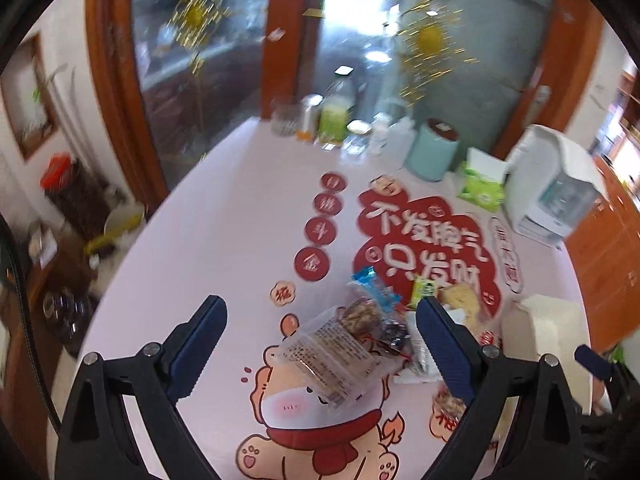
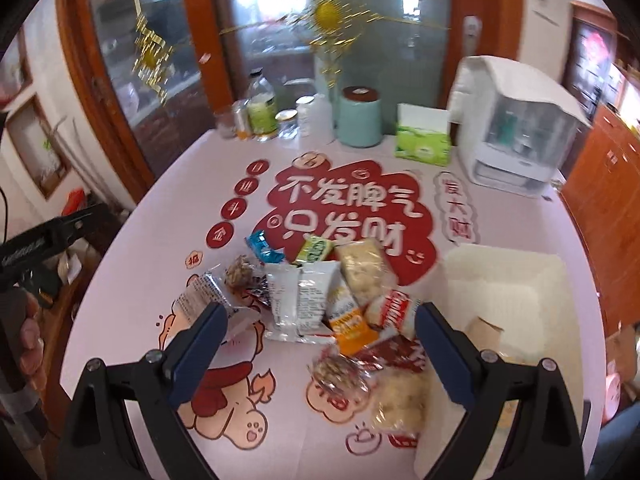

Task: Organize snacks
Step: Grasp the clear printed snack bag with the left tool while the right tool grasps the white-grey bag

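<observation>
A pile of wrapped snacks (image 2: 320, 300) lies on the pink printed table (image 2: 160, 240). It holds a blue pack (image 2: 262, 246), a green pack (image 2: 316, 250), silver packs (image 2: 296, 300), an orange pack (image 2: 352, 326) and a red-white pack (image 2: 394, 312). A white box (image 2: 508, 280) stands open right of the pile. My right gripper (image 2: 320, 320) is open above the pile's near side. My left gripper (image 1: 320, 328) is open over a clear cracker pack (image 1: 332, 356), with the pile (image 1: 384, 312) and the white box (image 1: 540, 328) beyond to the right.
At the table's far edge stand bottles and jars (image 2: 264, 112), a mint canister (image 2: 358, 118), a green tissue box (image 2: 422, 140) and a white appliance (image 2: 516, 128). Glass doors in wood frames lie behind. The left gripper's handle (image 2: 44, 240) shows at the left.
</observation>
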`<action>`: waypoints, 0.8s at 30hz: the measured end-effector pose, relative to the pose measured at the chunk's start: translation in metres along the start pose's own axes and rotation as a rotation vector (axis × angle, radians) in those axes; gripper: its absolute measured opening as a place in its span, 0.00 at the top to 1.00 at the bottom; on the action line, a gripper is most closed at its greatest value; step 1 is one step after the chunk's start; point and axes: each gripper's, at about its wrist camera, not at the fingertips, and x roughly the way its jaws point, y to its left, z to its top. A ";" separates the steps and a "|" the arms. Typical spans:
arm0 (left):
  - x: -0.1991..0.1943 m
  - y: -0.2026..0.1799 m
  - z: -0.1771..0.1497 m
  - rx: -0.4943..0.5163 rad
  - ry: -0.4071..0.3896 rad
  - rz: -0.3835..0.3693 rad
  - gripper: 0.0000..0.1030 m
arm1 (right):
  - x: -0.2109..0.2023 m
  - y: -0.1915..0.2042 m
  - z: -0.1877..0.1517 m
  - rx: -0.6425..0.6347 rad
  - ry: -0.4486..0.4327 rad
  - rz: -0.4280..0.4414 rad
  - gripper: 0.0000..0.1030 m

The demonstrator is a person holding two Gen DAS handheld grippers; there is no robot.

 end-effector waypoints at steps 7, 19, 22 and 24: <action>0.081 0.011 -0.023 -0.112 0.158 0.062 0.08 | 0.076 0.021 0.007 -0.043 0.108 0.006 0.07; 0.169 0.004 -0.063 -0.219 0.367 0.146 0.08 | 0.175 0.023 -0.014 -0.038 0.274 0.006 0.13; 0.167 -0.003 -0.067 -0.234 0.343 0.182 0.08 | 0.183 0.022 -0.017 -0.036 0.292 0.015 0.13; 0.166 -0.007 -0.067 -0.232 0.335 0.207 0.08 | 0.190 0.022 -0.020 -0.034 0.307 0.022 0.14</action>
